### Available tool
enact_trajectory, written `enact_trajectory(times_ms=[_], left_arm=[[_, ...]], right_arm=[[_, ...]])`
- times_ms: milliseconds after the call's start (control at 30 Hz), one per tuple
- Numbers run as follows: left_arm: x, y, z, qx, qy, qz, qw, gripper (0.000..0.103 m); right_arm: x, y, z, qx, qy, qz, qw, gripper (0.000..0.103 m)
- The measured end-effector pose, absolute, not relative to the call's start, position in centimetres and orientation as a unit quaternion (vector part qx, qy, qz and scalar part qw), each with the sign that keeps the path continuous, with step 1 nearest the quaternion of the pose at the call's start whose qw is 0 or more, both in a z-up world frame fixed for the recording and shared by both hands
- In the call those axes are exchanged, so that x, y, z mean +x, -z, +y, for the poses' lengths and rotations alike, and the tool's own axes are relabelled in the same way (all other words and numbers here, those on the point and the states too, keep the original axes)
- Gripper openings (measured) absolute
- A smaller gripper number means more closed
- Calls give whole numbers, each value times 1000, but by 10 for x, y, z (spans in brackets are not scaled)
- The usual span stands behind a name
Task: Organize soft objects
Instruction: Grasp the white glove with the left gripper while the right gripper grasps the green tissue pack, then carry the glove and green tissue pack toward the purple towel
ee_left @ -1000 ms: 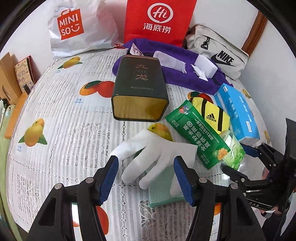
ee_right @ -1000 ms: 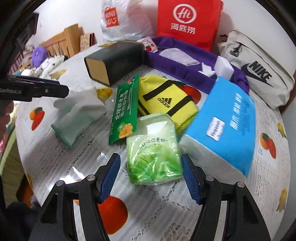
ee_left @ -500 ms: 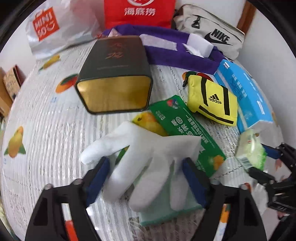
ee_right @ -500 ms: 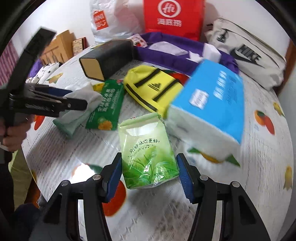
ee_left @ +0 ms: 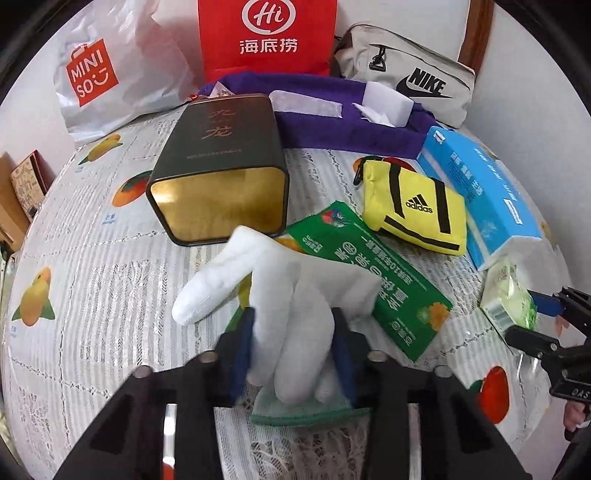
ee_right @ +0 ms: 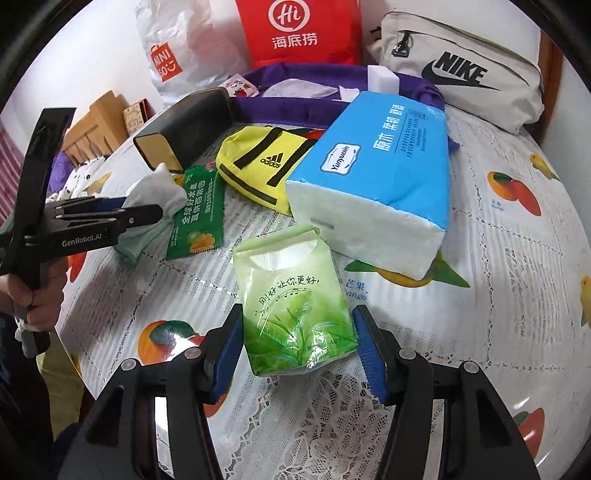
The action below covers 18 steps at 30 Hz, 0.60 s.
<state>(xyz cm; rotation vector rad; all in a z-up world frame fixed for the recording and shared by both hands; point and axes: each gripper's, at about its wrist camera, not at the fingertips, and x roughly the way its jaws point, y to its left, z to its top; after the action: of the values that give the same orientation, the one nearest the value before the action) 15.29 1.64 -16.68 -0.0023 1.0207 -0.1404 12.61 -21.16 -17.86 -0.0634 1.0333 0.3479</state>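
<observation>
While the left tongs, having just closed, pinch the white glove at bottom centre, the right tongs straddle the green tissue pack unclamped, so sorting looks barely begun, other soft things scattered on the desk.

White walls, brown wooden door frame, fruit-print tablecloth, wooden furniture beyond.

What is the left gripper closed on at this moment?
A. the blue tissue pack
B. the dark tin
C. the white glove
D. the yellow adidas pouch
C: the left gripper has its blue pads pressed against both sides of the white glove, whose fabric bunches between them.
</observation>
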Motion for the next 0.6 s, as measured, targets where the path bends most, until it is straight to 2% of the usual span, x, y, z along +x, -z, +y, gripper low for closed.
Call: enact_trajectory(times_ms=[100,200,600], left_arm=[[151,165,21,-15,69,494,867,23],[149,164,30,-37,69,498,863,21],[141,143,60,-75,47,485,870,21]], right_arm=[[125,176,-214,-25,-160,490,856,57],[124,176,-219,-19,-153,490,858,57],[116,164,-236,17,-122,481,868,57]])
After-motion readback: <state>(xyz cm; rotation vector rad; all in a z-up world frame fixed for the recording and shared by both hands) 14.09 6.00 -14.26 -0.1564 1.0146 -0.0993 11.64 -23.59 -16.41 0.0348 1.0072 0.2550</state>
